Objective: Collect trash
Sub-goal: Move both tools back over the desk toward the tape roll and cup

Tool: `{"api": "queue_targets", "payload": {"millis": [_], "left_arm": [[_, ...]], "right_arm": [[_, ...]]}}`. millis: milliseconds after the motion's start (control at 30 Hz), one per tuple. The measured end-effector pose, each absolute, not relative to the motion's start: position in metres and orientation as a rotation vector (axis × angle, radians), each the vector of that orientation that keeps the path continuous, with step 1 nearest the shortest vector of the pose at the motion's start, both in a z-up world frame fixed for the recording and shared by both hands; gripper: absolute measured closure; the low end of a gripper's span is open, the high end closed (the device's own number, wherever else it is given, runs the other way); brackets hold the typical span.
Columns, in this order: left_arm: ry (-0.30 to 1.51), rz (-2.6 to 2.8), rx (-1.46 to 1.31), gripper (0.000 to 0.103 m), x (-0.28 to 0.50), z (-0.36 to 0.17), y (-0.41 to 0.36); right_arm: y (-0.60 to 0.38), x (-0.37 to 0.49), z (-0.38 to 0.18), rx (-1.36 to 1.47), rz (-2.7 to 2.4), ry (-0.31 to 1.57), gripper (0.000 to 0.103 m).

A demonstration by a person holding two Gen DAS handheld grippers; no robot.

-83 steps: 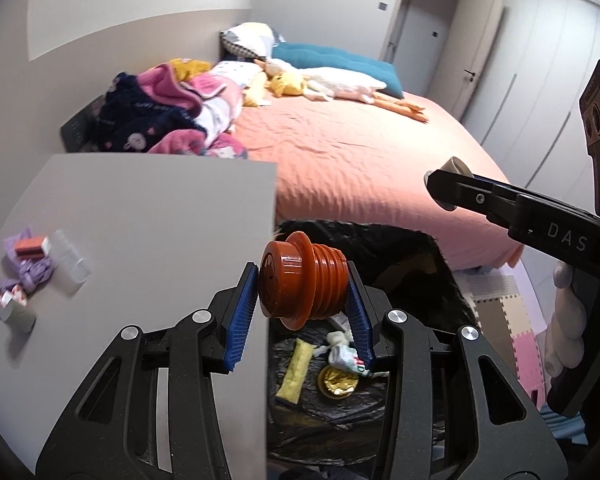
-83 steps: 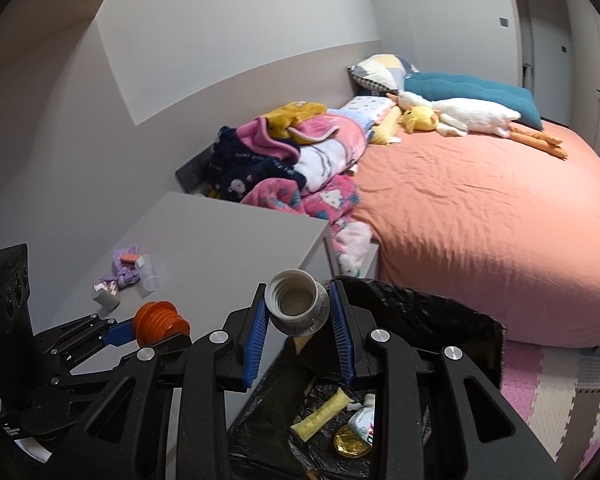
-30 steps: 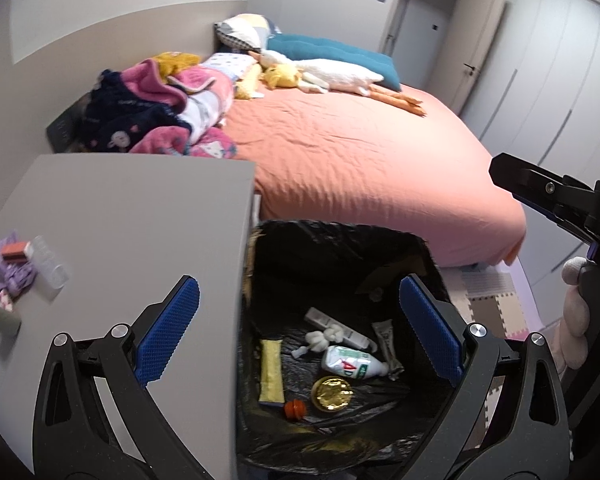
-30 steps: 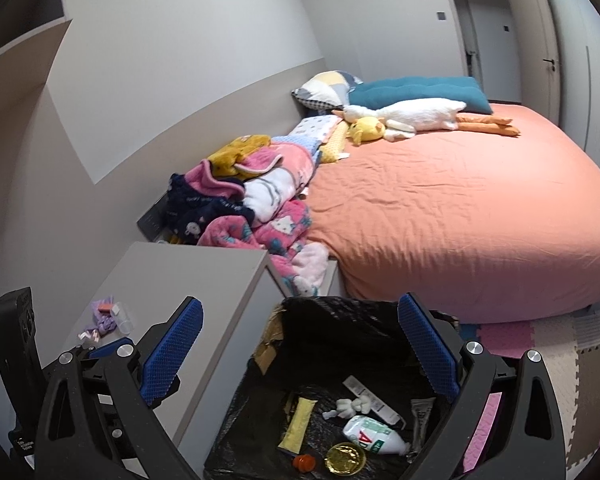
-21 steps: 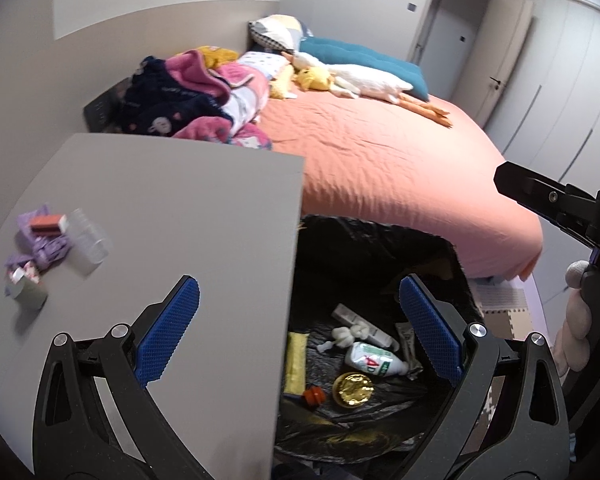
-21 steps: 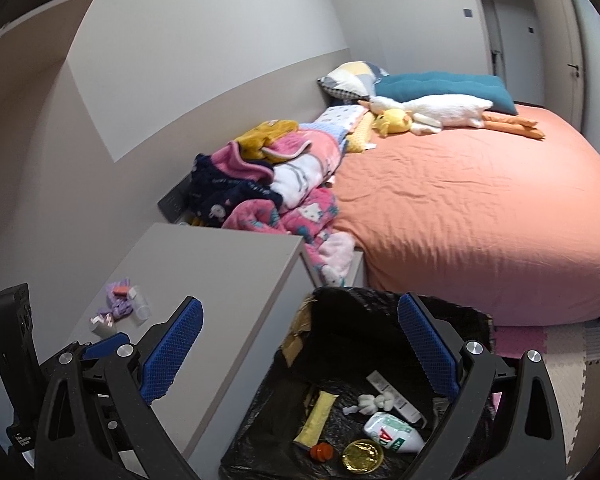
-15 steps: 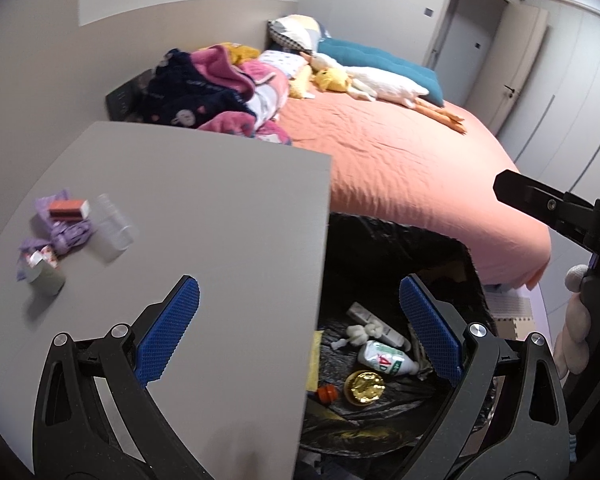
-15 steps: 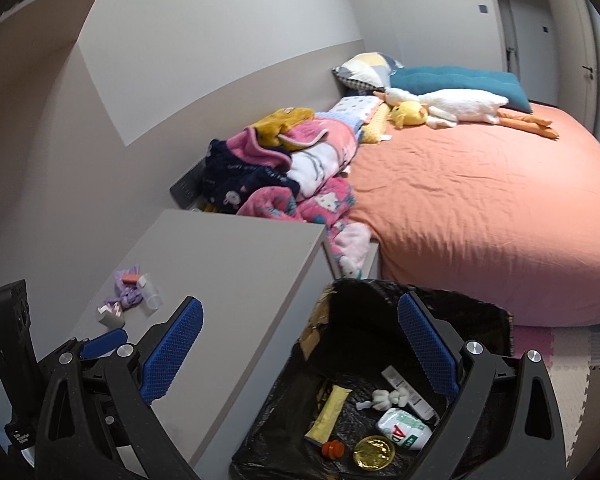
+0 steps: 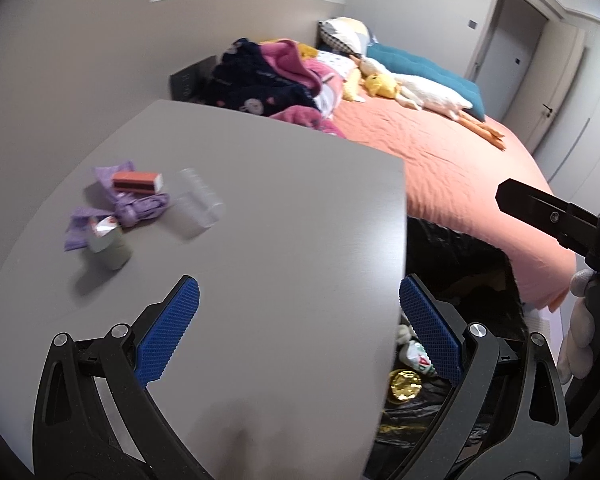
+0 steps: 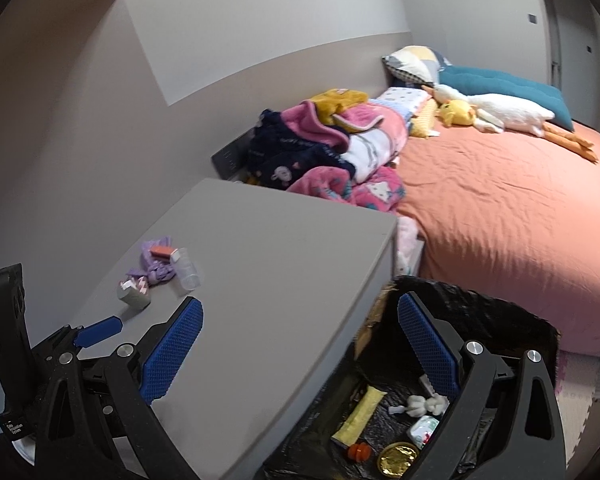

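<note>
My left gripper is open and empty over the grey tabletop, its right finger hanging past the table's edge. My right gripper is open and empty too, straddling the table edge and the black-lined trash bin. On the table's left side lie a purple wrapper, an orange-topped box, a clear plastic cup on its side and a small grey cup. The bin holds a yellow packet, an orange cap, a gold lid and a white bottle.
An orange bed lies behind the bin, with piled clothes, pillows and a plush duck. A grey wall runs along the table's left. Foam mats cover the floor at right. The other handset and a gloved hand show at the right edge.
Both grippers, open throughout the last second, have swung left from above the bin toward the table. The small trash pile now sits closer in the left wrist view.
</note>
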State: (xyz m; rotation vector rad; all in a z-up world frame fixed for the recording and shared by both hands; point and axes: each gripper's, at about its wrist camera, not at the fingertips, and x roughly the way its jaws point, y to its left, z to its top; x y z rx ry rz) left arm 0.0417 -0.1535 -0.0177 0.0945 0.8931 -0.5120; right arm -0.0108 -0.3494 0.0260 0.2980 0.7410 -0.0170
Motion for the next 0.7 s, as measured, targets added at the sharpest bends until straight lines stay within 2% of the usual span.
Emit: {"api": "queue_targets", "payload": {"millis": [700], "left_arm": [[0.906, -0.311, 0.037, 0.007, 0.092, -0.045, -0.082]], "right_arm": [[-0.270, 0.059, -0.008, 0.174, 0.109, 0.827, 0.005]]}}
